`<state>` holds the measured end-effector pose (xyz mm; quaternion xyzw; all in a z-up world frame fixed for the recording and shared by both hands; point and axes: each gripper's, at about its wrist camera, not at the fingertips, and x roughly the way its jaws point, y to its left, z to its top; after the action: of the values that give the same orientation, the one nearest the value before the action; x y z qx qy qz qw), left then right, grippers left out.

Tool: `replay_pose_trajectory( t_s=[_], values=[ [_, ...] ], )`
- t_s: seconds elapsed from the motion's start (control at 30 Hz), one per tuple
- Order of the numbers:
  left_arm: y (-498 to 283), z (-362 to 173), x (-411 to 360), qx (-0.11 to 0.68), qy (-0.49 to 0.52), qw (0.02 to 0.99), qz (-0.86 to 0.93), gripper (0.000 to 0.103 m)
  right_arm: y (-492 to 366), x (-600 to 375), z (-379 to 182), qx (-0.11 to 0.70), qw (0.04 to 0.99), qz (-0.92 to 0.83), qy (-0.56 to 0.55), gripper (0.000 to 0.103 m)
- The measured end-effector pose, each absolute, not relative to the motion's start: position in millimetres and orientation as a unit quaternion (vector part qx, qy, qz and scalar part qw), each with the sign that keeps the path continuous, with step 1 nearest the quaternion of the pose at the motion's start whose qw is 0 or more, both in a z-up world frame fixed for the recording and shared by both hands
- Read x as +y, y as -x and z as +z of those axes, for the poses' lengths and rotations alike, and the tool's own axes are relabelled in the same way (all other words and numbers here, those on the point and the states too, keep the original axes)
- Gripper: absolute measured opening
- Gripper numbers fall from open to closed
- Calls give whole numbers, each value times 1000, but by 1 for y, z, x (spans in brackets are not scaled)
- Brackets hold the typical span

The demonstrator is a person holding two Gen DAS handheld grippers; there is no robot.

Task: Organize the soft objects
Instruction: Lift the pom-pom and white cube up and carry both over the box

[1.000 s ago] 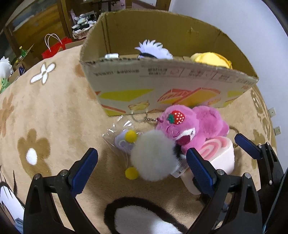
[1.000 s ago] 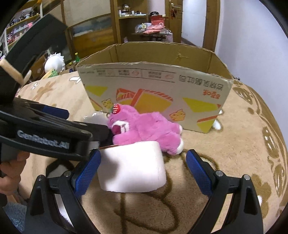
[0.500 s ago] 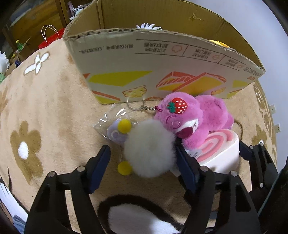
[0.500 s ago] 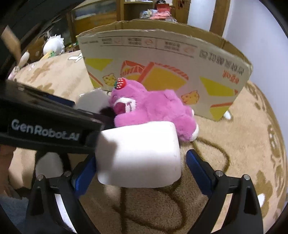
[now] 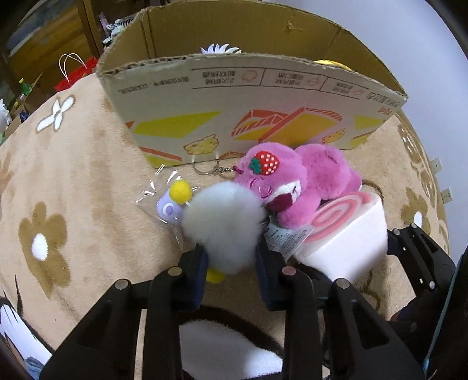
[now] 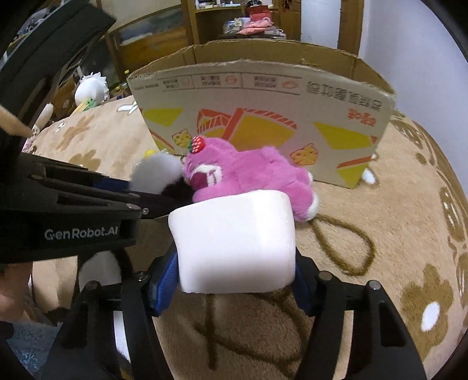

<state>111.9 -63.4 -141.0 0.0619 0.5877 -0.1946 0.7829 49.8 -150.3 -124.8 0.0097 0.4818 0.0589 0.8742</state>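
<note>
Both my grippers, wide apart a second ago, are closing: left gripper (image 5: 231, 263) pinches the white pom-pom (image 5: 223, 225), right gripper (image 6: 235, 277) clamps the roll-cake cushion (image 6: 234, 242), on the rug (image 5: 82, 181) before the cardboard box (image 5: 251, 111).

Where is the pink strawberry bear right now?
In the left wrist view the pink bear lies on the beige rug just in front of the cardboard box, between the white pompom and the swirl cake toy.

- Looked like a home living room or bedroom
- Beige plush rug (image 6: 380, 233) with flower patterns underfoot
- Wooden shelving (image 6: 222, 26) and door frame (image 6: 348, 26) behind
- Soft toys beside a cardboard box (image 5: 234, 96)
- Red gift bag (image 5: 76, 76) nearby
</note>
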Motion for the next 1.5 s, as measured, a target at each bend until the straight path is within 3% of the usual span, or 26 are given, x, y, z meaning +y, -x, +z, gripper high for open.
replay_pose_trajectory(
  t_s=[0.33,0.7,1.0,1.5],
  values=[
    [-103,-123,-53,567,-53,801,-185,27,-40,-157,-112,467,883,50,-17,68],
    [-94,-94,-39,517,-36,836,-177,26,-31,-171,-89,425,904,16,-31,59],
    [-76,-56,-43,424,-18,882,-206,26,-24,-185,-63,366,930,-13,-25,58],
    [-70,-22,-52,337,-47,924,-176,26,-26,-197,-19,290,956,-24,-34,57]
  ],
)
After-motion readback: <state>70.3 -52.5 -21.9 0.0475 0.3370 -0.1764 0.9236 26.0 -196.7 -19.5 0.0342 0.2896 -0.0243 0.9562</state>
